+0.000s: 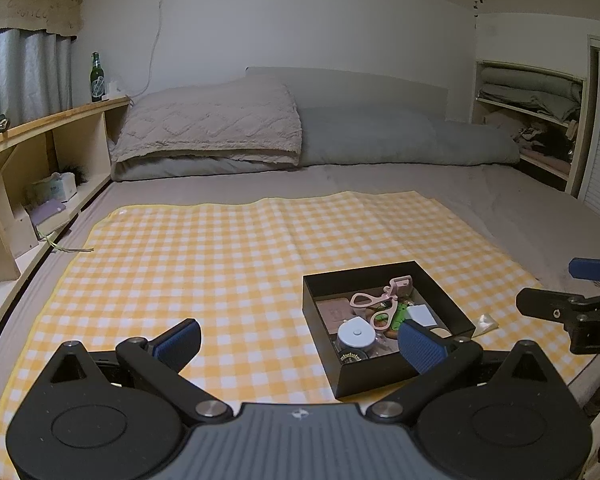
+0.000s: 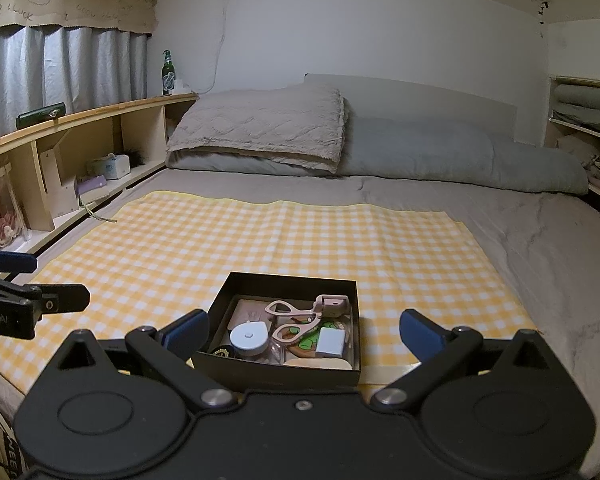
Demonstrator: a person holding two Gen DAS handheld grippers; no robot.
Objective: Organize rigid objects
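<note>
**Both tongs wide and empty, box sits at near edge of bed**

Bed (image 2: 500,216) with grey sheet carries a yellow checked cloth (image 2: 260,240) over its near half. Folded quilt (image 2: 260,132) and grey pillows along the far edge. Wooden shelf (image 2: 100,120) runs along the left edge, green bottle (image 2: 167,73) upright on its far end. Black box (image 2: 284,320) sits on the cloth at the bed's near edge, toward the right. Inside it: pink eyelash curler (image 2: 312,314) on top, white round case (image 2: 249,338), white square block (image 2: 331,342), green piece underneath. Left tongs (image 1: 300,340) wide apart, nothing held, right pad in front of the box's near wall. Right tongs (image 2: 302,332) wide apart, nothing held, box between the pads in view.
</note>
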